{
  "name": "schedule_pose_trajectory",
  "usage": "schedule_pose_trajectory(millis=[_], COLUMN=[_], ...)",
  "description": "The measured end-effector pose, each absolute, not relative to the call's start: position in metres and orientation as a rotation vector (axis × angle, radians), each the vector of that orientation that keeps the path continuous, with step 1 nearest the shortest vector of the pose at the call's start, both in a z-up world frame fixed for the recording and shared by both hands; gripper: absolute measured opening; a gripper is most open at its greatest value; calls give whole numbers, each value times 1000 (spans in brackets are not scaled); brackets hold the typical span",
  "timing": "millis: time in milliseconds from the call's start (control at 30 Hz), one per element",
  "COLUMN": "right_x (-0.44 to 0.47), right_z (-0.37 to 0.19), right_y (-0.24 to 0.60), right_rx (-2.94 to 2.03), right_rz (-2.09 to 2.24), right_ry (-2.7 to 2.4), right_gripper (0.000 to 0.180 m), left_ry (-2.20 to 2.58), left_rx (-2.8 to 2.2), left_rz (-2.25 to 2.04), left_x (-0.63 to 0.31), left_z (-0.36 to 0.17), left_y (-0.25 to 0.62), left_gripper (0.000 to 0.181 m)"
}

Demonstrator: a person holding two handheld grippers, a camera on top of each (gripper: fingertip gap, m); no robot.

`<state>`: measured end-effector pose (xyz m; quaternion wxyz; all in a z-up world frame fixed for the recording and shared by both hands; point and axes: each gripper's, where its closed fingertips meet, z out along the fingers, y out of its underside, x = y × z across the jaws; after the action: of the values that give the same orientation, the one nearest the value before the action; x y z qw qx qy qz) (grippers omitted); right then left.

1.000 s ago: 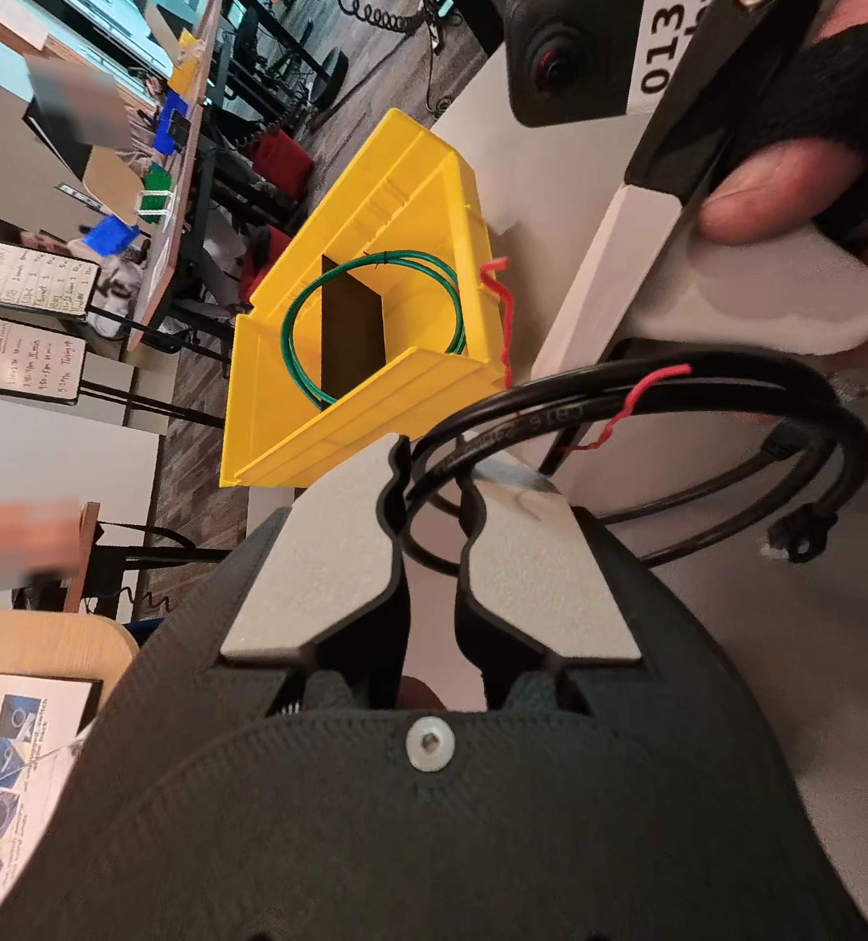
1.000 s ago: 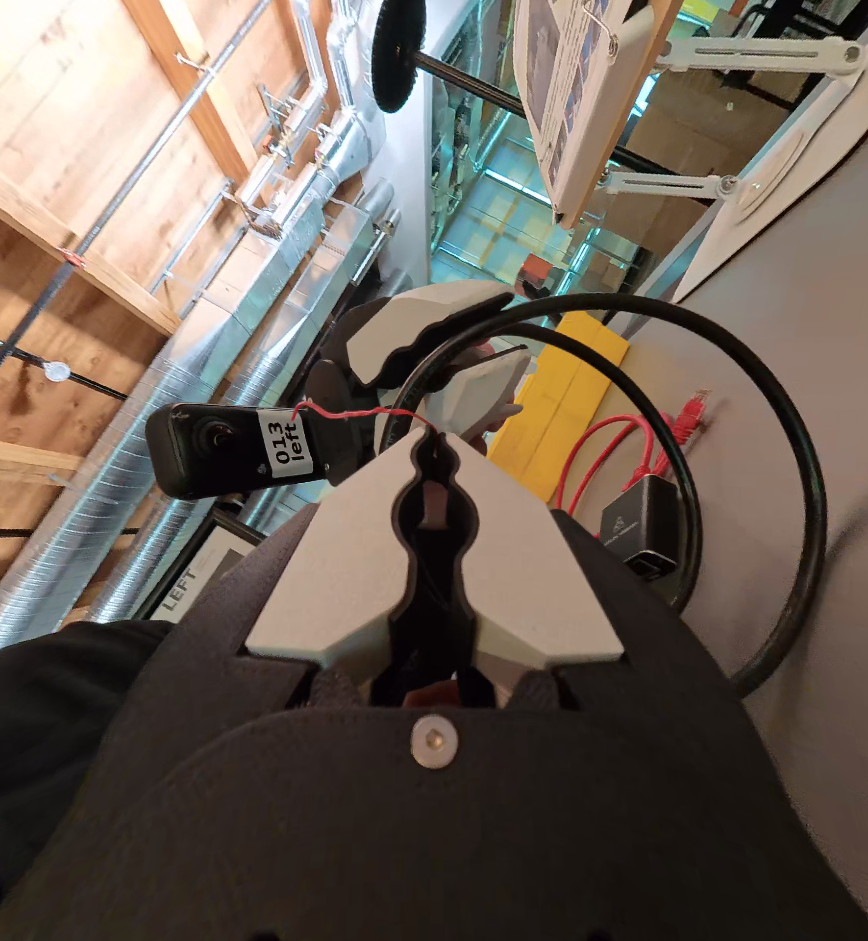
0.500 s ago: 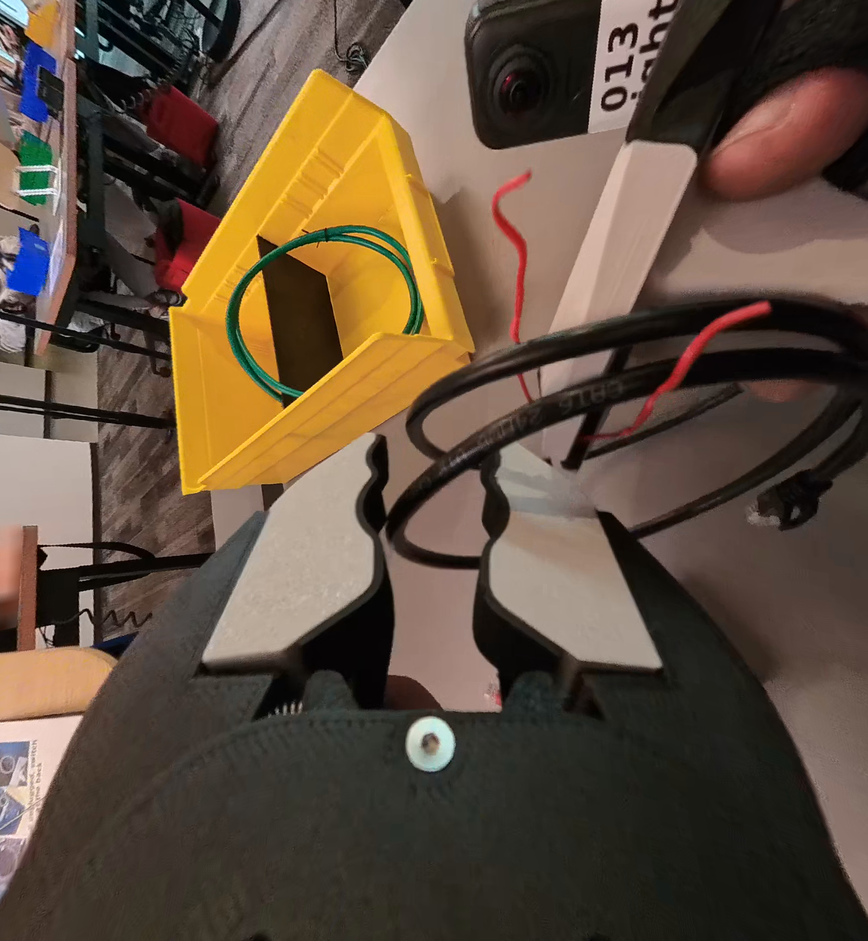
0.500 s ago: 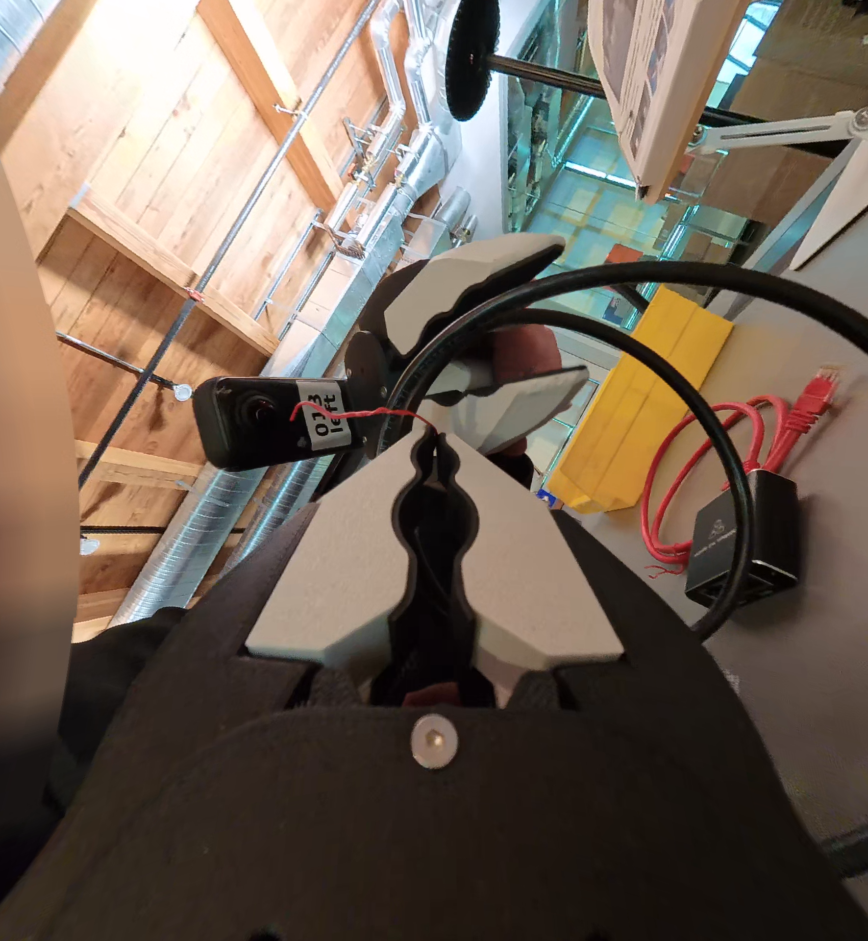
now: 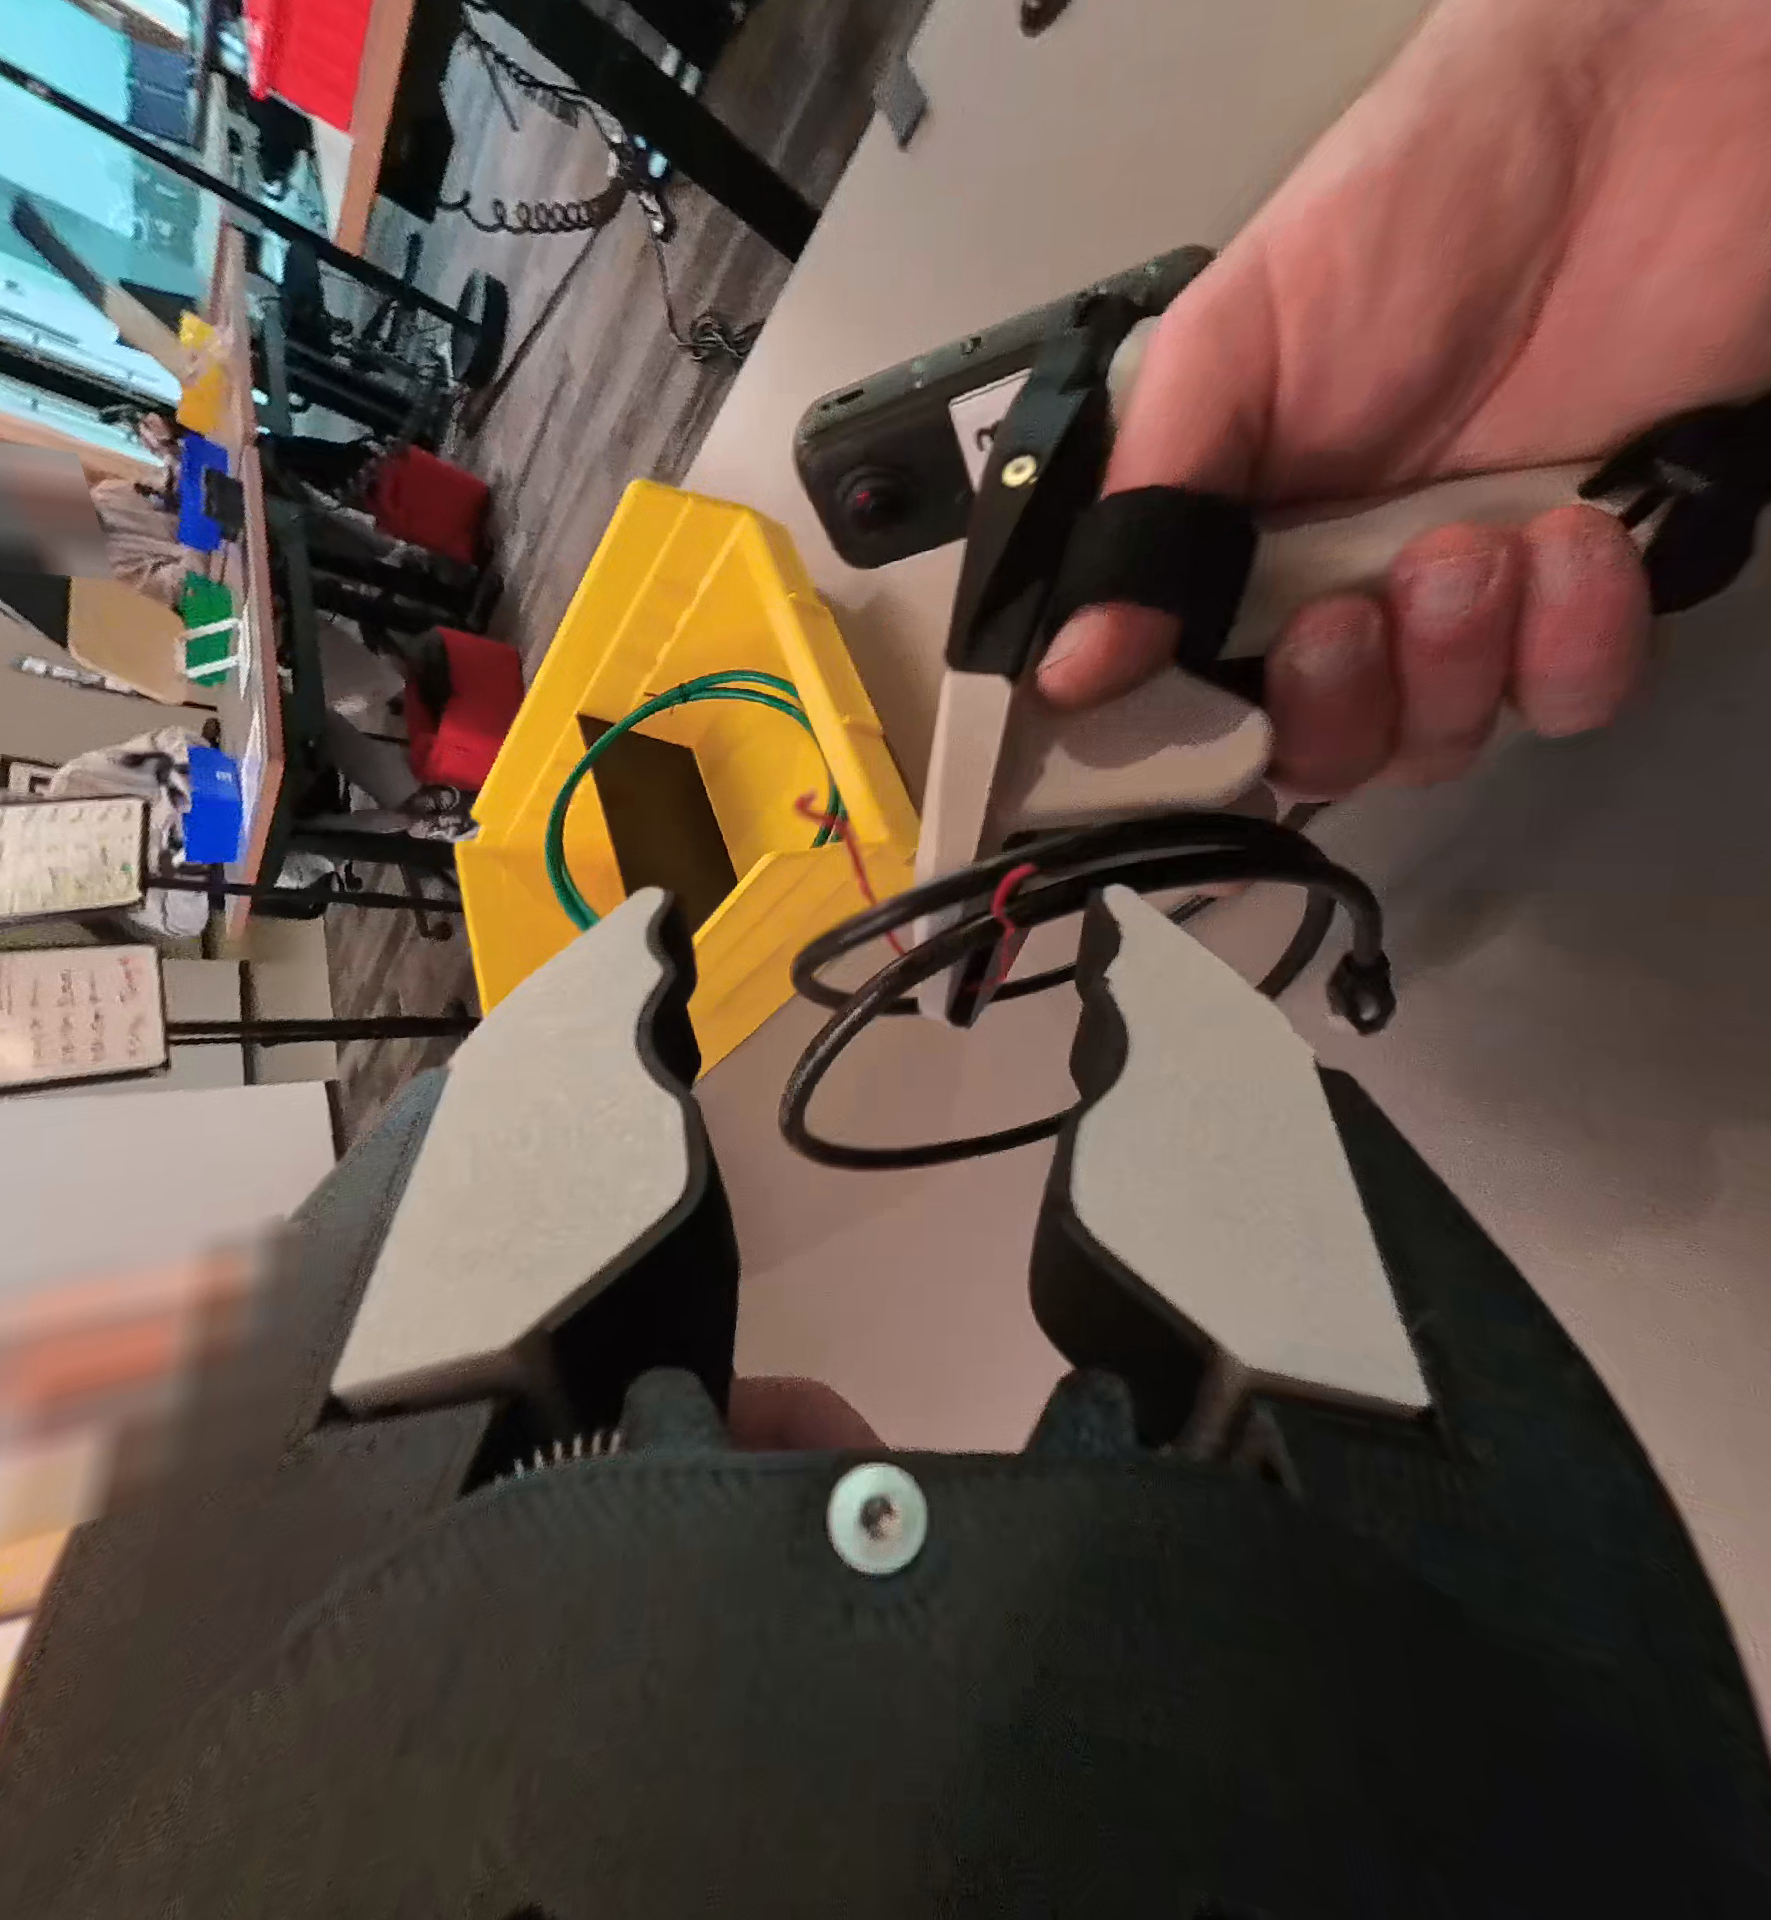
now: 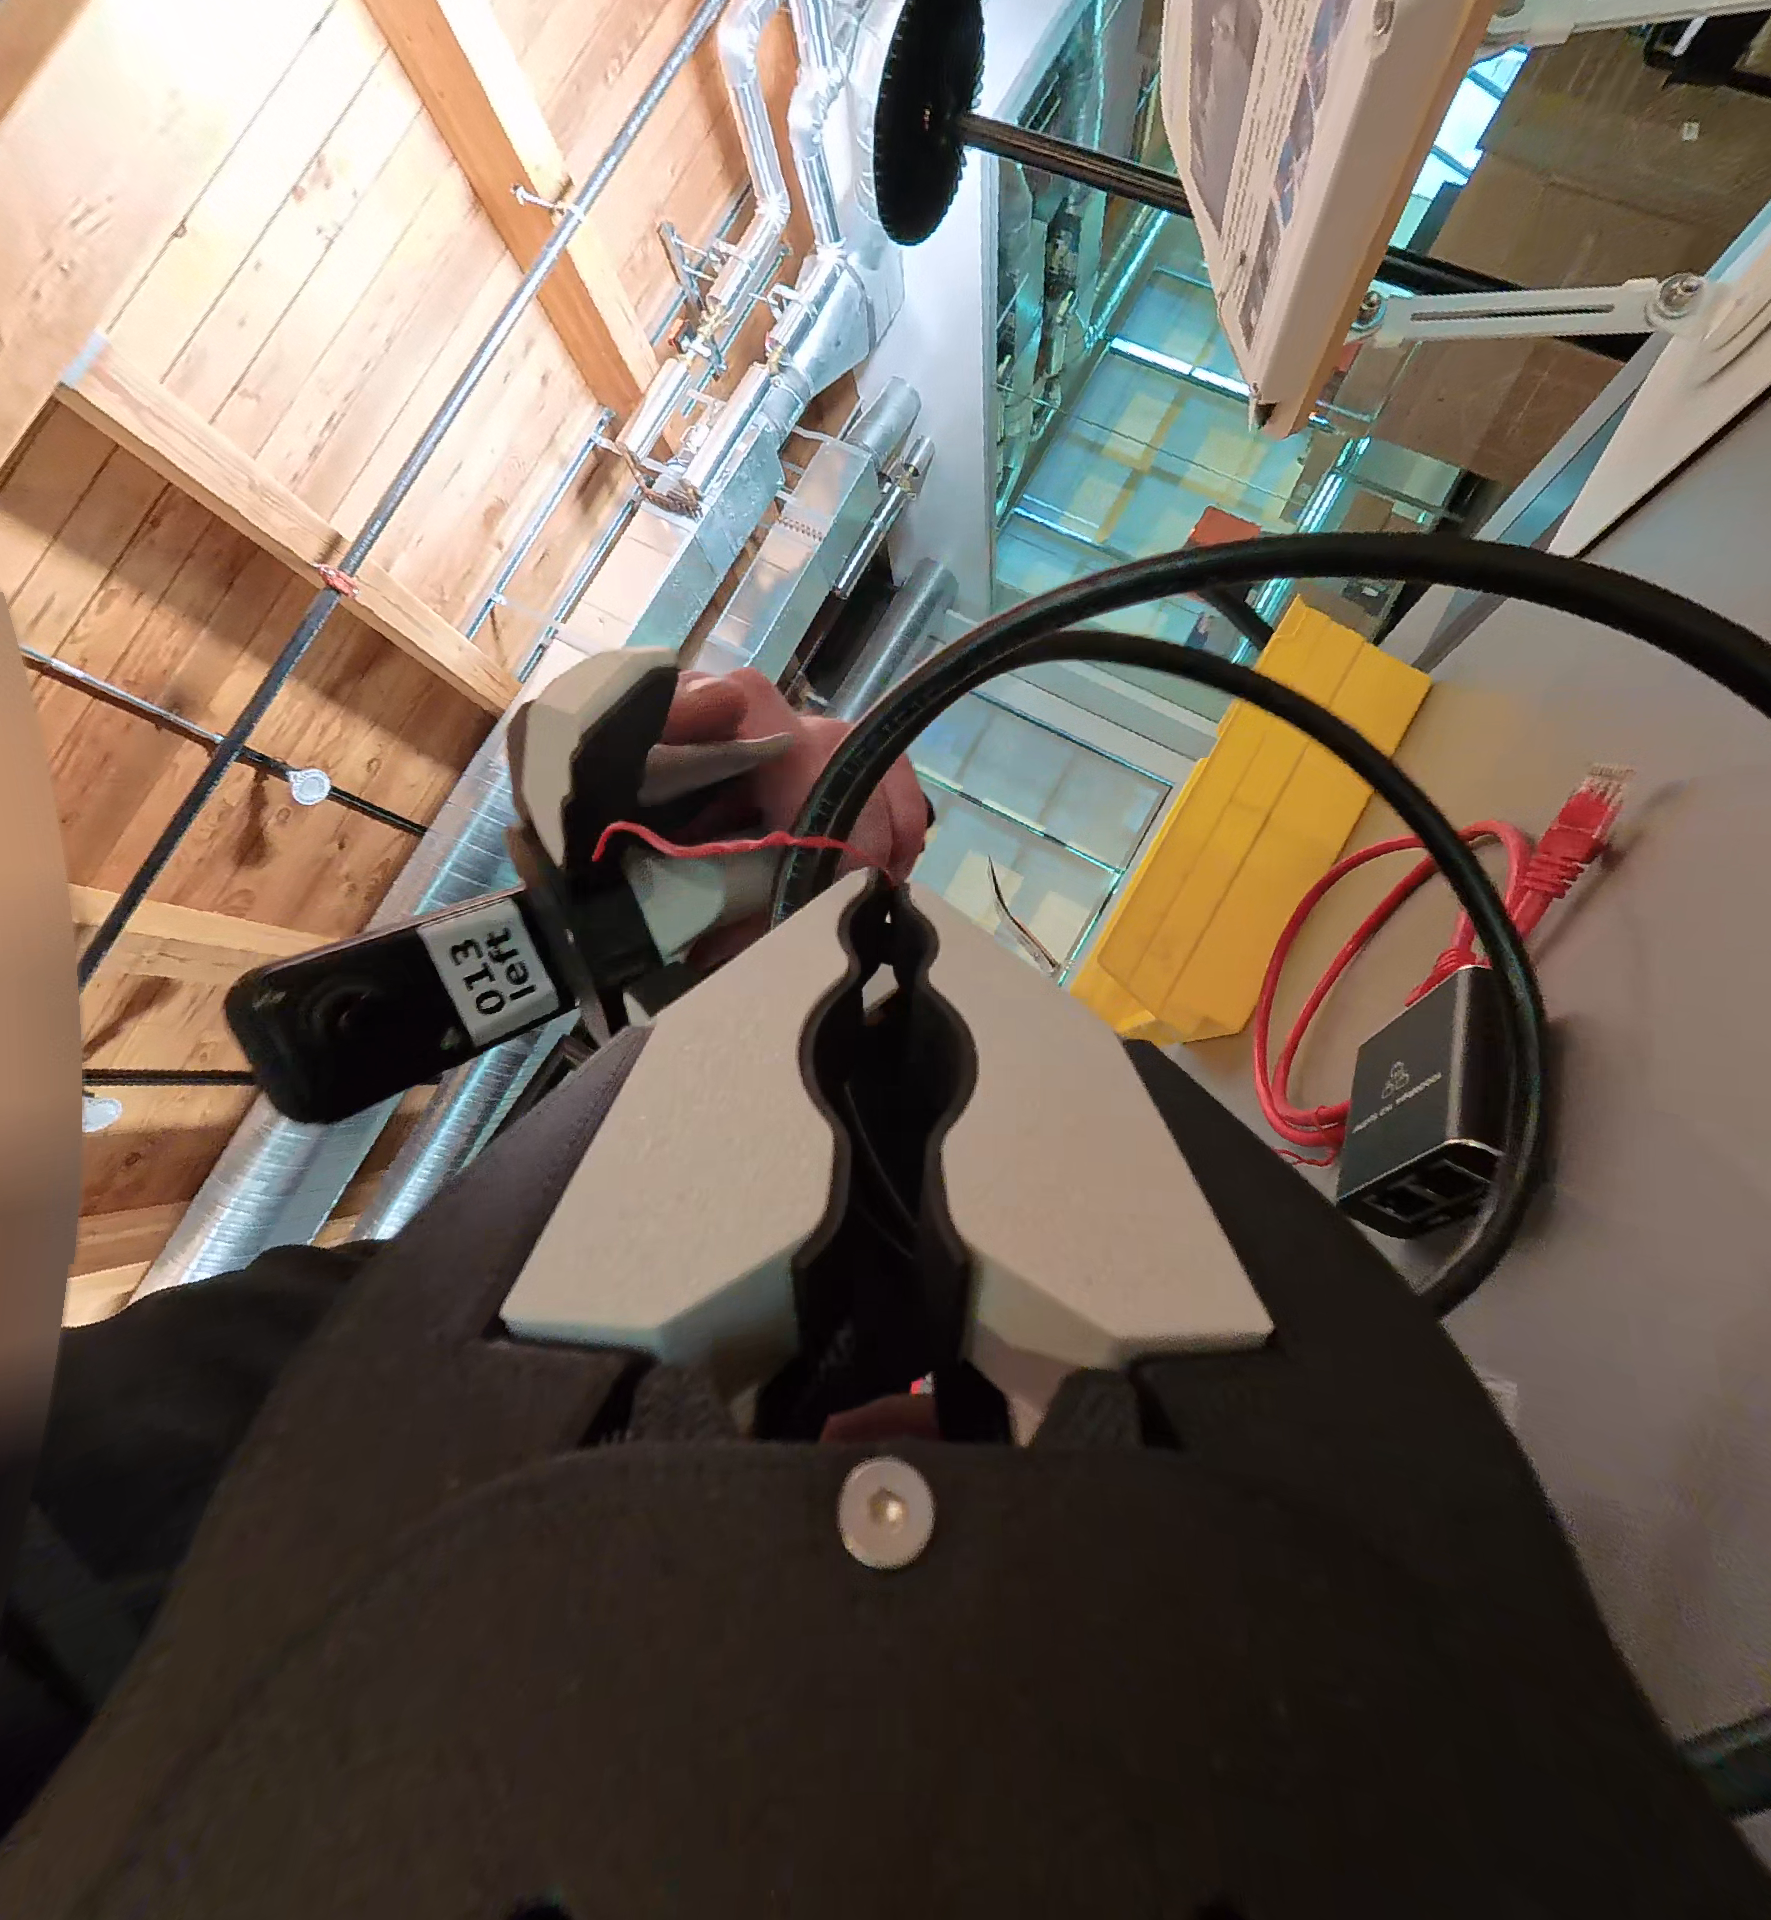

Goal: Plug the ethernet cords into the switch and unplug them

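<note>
Grey tabletop [image 5: 1483, 1195] fills the right part of both views, with a wood-plank ceiling and silver ducts behind in the right wrist view and desks and chairs off past the table edge in the left one.

Take the yellow bin [image 5: 694, 748] as the landmark. It stands on the table near the far edge, and a green cord [image 5: 590, 790] is coiled inside it. In the right wrist view the switch [image 6: 1421, 1122], a small black box, sits on the table just in front of the bin, ports facing the camera. A red cord [image 6: 1307, 997] lies coiled against the switch, between it and the bin, its plug [image 6: 1577, 831] loose on the table and in no port.

The black cord [image 5: 964, 1039] is a coiled loop held up off the table, nearer the cameras than the bin. A thin red twist tie [image 6: 715, 847] wraps it. The right gripper [image 6: 886, 904] is closed on this loop at the tie, fingers pinched together. From the left wrist view that same gripper comes down from a bare hand [image 5: 1432, 416], and the cord's black plug [image 5: 1364, 997] hangs free at the loop's far side from the bin.

The left gripper [image 5: 886, 925] is spread wide, holding nothing; the loop sits just beyond its fingertips [image 5: 652, 914], between them.
</note>
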<state>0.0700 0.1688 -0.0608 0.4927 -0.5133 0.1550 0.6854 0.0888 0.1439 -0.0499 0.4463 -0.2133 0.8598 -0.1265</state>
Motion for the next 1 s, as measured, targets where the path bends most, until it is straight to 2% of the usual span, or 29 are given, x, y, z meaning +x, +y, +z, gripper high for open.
schedule_pose_trajectory(millis=[667,1000], right_x=[70,69], right_z=[-64,-64], right_y=[168,167], right_rx=[-1294,-1308], right_rz=[1640,1625], right_ry=[346,335], right_gripper=[0,0], left_ry=[2427,2408], left_rx=[-411,-408], left_rz=[-350,-365], left_x=[85,82], left_z=[-69,-66], left_y=[130,130], left_gripper=[30,18])
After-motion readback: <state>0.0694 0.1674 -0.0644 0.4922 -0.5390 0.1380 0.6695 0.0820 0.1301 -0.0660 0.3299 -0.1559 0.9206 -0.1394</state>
